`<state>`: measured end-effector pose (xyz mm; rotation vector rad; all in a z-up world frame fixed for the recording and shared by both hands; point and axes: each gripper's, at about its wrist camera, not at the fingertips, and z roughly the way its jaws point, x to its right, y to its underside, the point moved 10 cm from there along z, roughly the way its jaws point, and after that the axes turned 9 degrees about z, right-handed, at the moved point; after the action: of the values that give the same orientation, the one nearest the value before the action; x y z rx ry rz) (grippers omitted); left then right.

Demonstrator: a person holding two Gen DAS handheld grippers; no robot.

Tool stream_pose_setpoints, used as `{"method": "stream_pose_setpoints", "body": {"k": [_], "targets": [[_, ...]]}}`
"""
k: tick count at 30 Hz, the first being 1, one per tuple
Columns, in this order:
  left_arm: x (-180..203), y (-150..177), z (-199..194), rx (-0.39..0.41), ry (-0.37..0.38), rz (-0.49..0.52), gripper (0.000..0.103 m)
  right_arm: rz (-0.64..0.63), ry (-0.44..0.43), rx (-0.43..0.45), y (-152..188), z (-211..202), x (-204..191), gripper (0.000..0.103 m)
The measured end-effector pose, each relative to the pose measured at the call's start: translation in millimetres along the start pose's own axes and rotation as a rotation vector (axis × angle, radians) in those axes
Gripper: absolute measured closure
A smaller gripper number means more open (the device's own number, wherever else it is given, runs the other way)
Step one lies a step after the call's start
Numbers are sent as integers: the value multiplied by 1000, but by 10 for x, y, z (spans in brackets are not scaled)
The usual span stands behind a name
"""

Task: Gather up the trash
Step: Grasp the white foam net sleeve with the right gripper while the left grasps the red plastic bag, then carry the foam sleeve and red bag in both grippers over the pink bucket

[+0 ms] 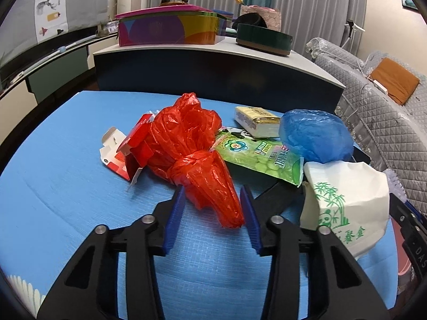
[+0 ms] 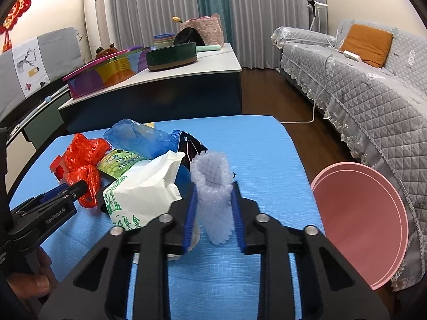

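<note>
Pink bin (image 2: pixel 360 224) in right view only

Pink bin (image 2: pixel 360 221) cut off at right edge, only its rim shows. Dark packet (image 2: pixel 190 144) mostly hidden behind foam (image 2: pixel 213 194) and white bag (image 2: pixel 144 186). Red carton (image 1: pixel 133 146) partly covered by red bag (image 1: pixel 192 144). Bag print too blurred to read.

A blue-covered counter (image 1: pixel 66 213) is carrying a heap of trash: a knotted red plastic bag (image 1: pixel 192 154) lying near the middle, a torn red-and-white carton (image 1: pixel 125 154) sitting to its left, and a green packet (image 1: pixel 261 157), yellow pack (image 1: pixel 256 120), blue bag (image 1: pixel 315 136) and white paper bag (image 1: pixel 344 200) resting toward the right.
</note>
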<state>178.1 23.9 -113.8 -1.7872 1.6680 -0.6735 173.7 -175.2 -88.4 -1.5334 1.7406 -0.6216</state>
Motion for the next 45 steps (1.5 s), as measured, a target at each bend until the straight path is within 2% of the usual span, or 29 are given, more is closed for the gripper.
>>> {"method": "stream_pose_setpoints", "body": {"k": [3,5,7,23,45], "targets": [[1,20,13,-17,-3,5,80,1,6,10,-14,-17,12,87],[4,22,17,-23,-2,7,94,5,11,19,-31,-42,28,88],[-1,-7,-16,-6,-5,8,98,3,14,27,-53,-59,35,89],[48,-230,-534,156,1,49,100,-11,37,118,-219,-464,75,89],[493,-229,-1251,271,48,170,100,21,75,239,-350,-1228,415,89]]}}
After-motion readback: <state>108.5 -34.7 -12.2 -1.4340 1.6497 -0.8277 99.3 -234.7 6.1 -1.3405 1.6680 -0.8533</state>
